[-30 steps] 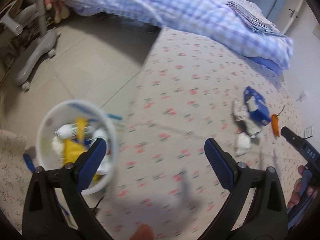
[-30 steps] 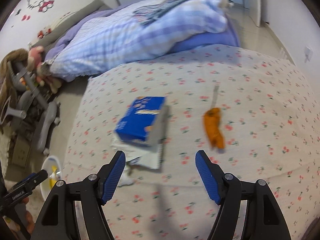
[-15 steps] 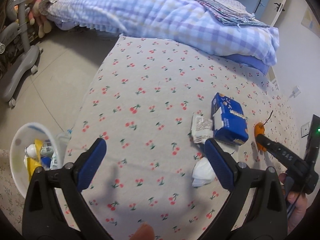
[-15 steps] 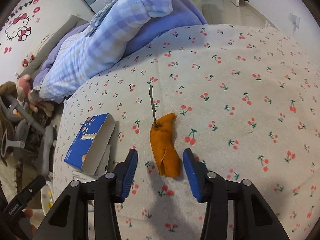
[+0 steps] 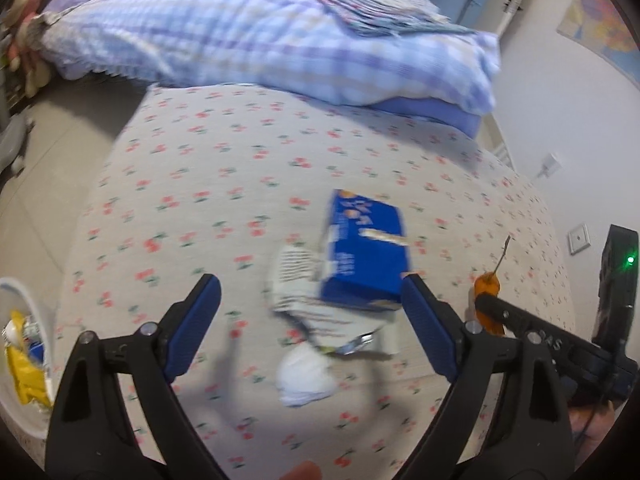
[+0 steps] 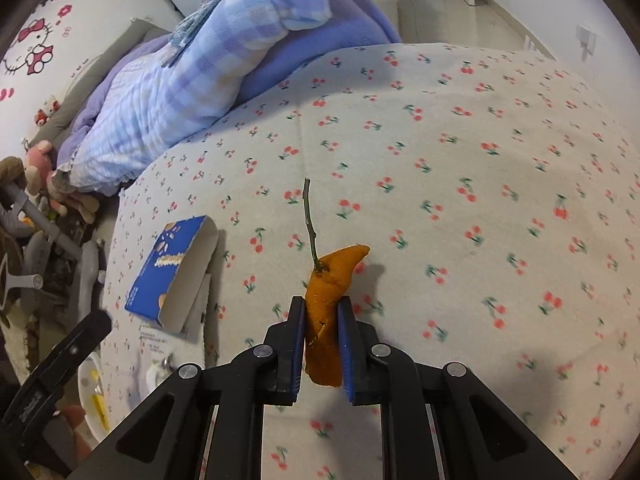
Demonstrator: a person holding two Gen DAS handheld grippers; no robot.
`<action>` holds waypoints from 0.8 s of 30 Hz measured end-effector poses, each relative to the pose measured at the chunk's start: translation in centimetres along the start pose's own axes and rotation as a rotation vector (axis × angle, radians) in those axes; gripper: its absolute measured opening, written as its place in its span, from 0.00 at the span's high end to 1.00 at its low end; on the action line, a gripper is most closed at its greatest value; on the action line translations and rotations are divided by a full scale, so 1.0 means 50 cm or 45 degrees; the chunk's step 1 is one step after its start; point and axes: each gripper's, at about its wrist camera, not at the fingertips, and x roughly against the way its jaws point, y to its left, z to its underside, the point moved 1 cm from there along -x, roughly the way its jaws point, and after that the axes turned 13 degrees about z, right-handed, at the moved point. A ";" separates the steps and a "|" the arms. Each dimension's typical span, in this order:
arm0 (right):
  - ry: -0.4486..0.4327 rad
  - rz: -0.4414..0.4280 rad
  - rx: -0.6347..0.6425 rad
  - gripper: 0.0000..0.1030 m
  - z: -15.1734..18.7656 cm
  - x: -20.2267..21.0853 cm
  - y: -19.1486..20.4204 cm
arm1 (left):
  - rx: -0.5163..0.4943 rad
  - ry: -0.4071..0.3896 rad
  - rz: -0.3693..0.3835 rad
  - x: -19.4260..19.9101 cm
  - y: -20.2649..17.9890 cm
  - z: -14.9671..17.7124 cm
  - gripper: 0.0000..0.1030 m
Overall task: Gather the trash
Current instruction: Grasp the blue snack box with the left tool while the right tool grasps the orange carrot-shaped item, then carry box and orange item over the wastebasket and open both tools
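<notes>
My right gripper (image 6: 322,334) is shut on an orange peel with a thin stem (image 6: 328,300), which also shows in the left wrist view (image 5: 487,286). My left gripper (image 5: 312,320) is open and empty above a blue carton (image 5: 364,256), a crumpled printed wrapper (image 5: 304,292) and a white tissue wad (image 5: 306,376) on the cherry-print bed sheet (image 5: 224,184). The carton also lies left of the peel in the right wrist view (image 6: 174,268). A white trash bin (image 5: 20,360) with yellow and white trash stands on the floor at the far left.
A folded checked blue quilt (image 5: 256,36) lies across the far end of the bed. Plush toys and a grey wheeled frame (image 6: 36,232) stand on the floor left of the bed. A wall with a socket (image 5: 578,238) is to the right.
My right gripper has closed on the orange peel. My left gripper has swung from the bin across the bed to above the carton, wrapper and tissue, still open.
</notes>
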 end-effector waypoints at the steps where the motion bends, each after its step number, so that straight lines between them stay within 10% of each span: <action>1: 0.011 0.002 -0.007 0.84 0.003 0.006 -0.009 | -0.014 0.004 0.008 -0.006 -0.009 0.000 0.13; 7: 0.022 0.023 -0.002 0.84 0.023 0.044 -0.067 | -0.132 0.059 0.027 -0.062 -0.067 0.007 0.19; 11: 0.001 0.036 0.038 0.84 0.030 0.065 -0.090 | -0.176 0.083 -0.024 -0.080 -0.077 0.019 0.41; 24: -0.040 0.041 0.059 0.84 0.052 0.109 -0.124 | -0.169 0.011 -0.017 -0.026 -0.081 0.035 0.42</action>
